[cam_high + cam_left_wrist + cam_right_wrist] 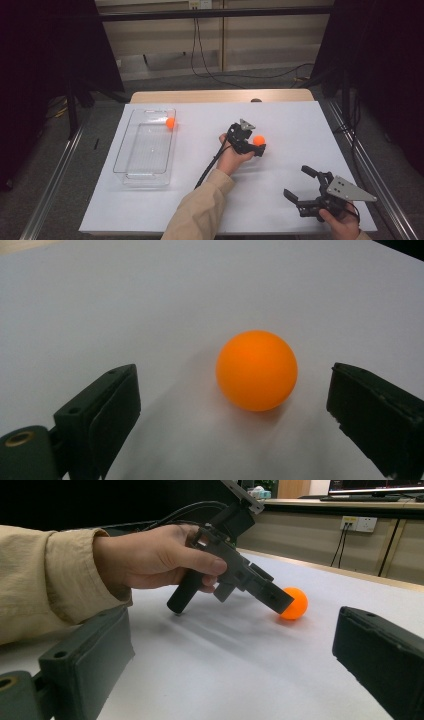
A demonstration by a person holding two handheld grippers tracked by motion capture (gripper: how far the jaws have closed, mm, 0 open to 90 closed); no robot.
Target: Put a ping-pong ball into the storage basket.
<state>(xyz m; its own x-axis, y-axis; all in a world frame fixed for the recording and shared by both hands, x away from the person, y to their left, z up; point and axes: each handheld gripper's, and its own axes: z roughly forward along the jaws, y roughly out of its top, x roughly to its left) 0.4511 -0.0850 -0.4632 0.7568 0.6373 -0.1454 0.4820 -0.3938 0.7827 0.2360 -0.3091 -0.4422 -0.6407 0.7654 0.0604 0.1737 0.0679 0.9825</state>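
Left tool [235, 405] tilted down — open, straddling ball [257, 370]

A clear plastic bin [145, 150] sits on the white tabletop [290, 120], well to the left of both tongs, holding a second orange ball [170, 122] in its far corner.

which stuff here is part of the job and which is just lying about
In the job:
- orange ball on the white sheet, between the open left tongs
- clear plastic bin
- second orange ball in the bin

Lying about:
- right tongs, open, idle
- floor cables
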